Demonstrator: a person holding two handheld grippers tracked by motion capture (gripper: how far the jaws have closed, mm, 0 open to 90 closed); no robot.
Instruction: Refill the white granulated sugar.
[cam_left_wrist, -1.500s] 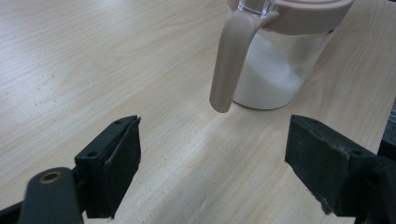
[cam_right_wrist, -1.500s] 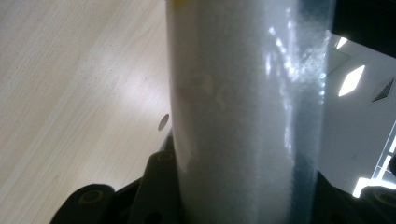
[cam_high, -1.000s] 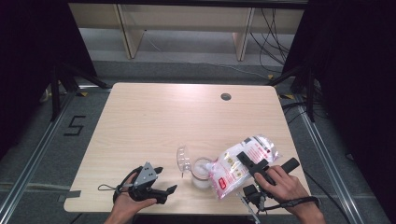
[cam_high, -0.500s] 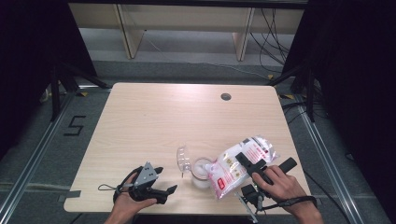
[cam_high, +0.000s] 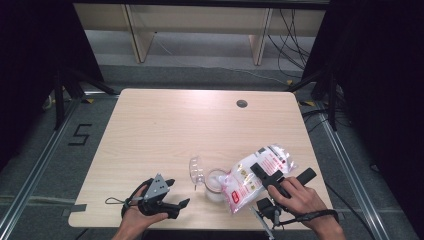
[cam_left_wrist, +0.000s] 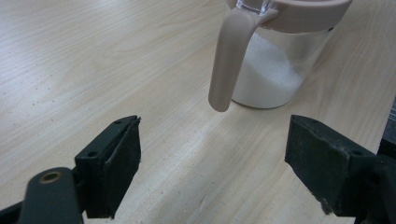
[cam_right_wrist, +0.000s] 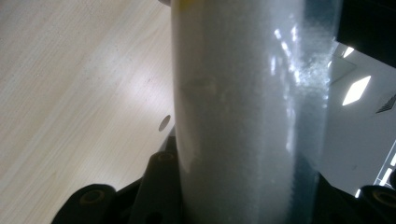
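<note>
**Bag tipped over the jar**

The bag (cam_high: 255, 175) is clear plastic with a red and white label; the writing on it is too small to read; a white "5" (cam_high: 80, 135) is marked on the floor left of the table (cam_high: 200, 125).

The right claw (cam_high: 264, 175) grips the bag across its middle; its jaws are closed on the plastic; the bag is off the table and tilted, with its low end at the jar (cam_high: 216, 184) and its high end up and to the right; in the right gripper view the bag (cam_right_wrist: 247, 112) is pressed between the black jaws, full of fine white grains; the right hand (cam_high: 295, 197) holds the claw from below.

The left claw (cam_high: 172, 197) is wide open and holds nothing; it rests low near the front edge of the table, left of the jar, and points at it; the left hand (cam_high: 137, 215) grips it; in the left gripper view the two black jaws stand far apart with bare table (cam_left_wrist: 116, 60) between them; the jar (cam_left_wrist: 273, 60) stands just ahead, not touching the jaws.

The jar is clear glass with a beige rim and a beige handle (cam_left_wrist: 226, 60) that hangs down its side; white grains fill its lower part; its clear lid (cam_high: 196, 171) is flipped open to the left; the jar sits near the front of the table, between the two claws.
</note>
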